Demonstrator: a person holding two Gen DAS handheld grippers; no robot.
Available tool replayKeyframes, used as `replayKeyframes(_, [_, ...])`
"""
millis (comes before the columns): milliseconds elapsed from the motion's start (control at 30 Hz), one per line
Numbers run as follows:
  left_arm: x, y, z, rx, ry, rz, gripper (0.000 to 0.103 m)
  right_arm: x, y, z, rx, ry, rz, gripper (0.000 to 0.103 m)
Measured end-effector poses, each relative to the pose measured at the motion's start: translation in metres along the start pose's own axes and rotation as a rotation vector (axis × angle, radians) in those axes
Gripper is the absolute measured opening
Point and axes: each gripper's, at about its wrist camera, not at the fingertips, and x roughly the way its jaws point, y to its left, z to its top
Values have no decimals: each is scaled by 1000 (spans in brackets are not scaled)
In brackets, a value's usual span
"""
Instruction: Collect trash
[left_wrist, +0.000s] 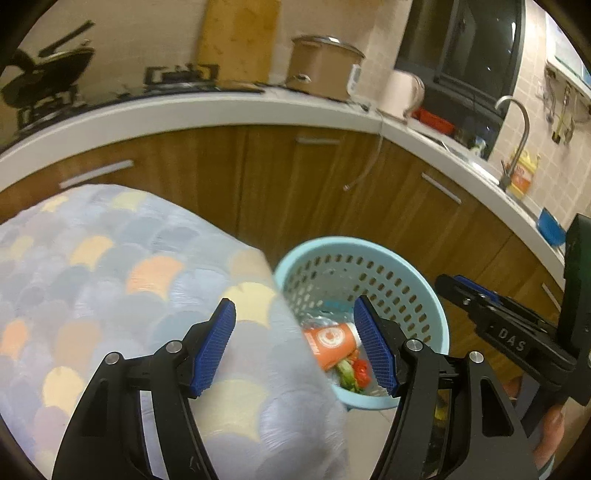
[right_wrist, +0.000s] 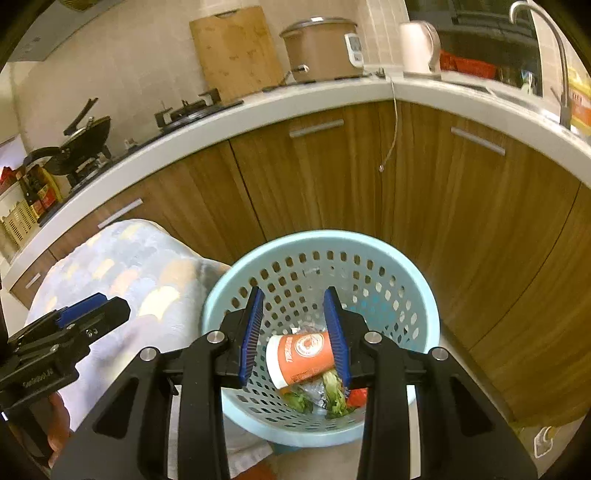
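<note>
Trash sits in the bin (right_wrist: 413, 317) on the floor by the cabinets (right_wrist: 332, 177): orange cup (right_wrist: 301, 356), lettuce (right_wrist: 334, 397) & a red scrap (partly hidden). Both grippers, left (left_wrist: 295, 347) and right (right_wrist: 295, 336), hover above w/ jaws apart, holding nothing.

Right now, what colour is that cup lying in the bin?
Orange with a white rim, clearest in the right wrist view: cup.
</note>
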Motion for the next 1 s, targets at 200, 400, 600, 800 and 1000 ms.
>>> replayKeyframes(200, [-39,13,-10,8,-107,94,75,-21,34,-5,-45,-51,21,44])
replayKeyframes(400, [-70,20,-23,18,-211,209,80,-39,70,-14,-114,-144,34,53])
replayKeyframes(600, [-90,21,-40,38,-295,305,87,-49,92,-20,-155,-204,41,64])
replayKeyframes(800, [-95,35,-48,41,-327,374,89,-41,105,-26,-160,-203,44,72])
replayKeyframes(1000, [-89,52,-50,-11,-293,343,92,-36,111,-33,-169,-220,44,72])
